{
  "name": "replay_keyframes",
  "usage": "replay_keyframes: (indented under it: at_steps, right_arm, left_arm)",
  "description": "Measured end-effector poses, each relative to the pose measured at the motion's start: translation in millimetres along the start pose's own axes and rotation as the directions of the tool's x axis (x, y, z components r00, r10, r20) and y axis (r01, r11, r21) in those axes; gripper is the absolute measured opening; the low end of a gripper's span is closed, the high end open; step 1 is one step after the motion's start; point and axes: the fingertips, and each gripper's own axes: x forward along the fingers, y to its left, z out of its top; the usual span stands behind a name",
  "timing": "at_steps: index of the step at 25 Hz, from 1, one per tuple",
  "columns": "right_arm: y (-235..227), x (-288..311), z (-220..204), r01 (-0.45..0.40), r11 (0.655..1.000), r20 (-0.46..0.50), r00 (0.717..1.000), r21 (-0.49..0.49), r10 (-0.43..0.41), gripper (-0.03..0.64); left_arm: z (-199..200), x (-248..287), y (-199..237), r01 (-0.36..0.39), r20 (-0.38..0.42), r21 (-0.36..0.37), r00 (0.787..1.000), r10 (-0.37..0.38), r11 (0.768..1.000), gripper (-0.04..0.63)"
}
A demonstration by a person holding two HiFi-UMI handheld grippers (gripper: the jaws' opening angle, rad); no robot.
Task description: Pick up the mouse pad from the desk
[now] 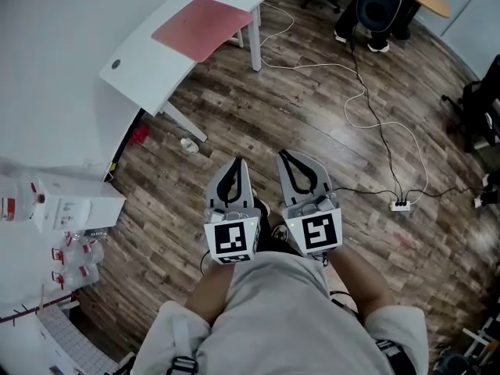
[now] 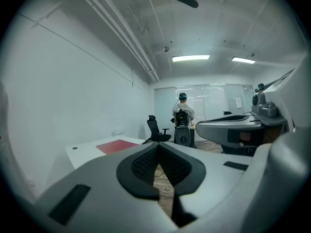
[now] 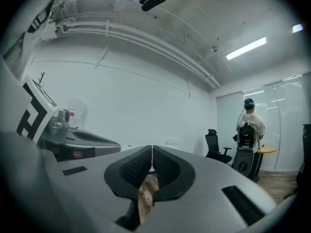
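A red mouse pad (image 1: 201, 26) lies flat on the white desk (image 1: 148, 69) at the top of the head view, far ahead of both grippers. It also shows in the left gripper view as a red patch (image 2: 116, 146) on the desk top (image 2: 87, 152). My left gripper (image 1: 237, 165) and right gripper (image 1: 285, 158) are held side by side close to the person's lap, above the wood floor, pointing level toward the desk. Both are shut with nothing between their jaws. In each gripper view the tips (image 2: 158, 146) (image 3: 152, 148) meet.
White cables (image 1: 367, 108) trail across the wood floor to a power strip (image 1: 401, 205) on the right. A black office chair (image 2: 156, 130) and a person with equipment (image 1: 379, 6) stand beyond the desk. White shelving with boxes (image 1: 62, 209) is at the left.
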Motion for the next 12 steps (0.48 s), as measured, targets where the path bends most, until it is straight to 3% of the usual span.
replay_keyframes:
  at_steps: [12]
  right_arm:
    - [-21, 122, -13, -0.076, 0.995, -0.090, 0.993, -0.060, 0.070, 0.040]
  left_arm:
    - [-10, 103, 74, -0.004, -0.061, 0.014, 0.998, 0.004, 1.000, 0.011]
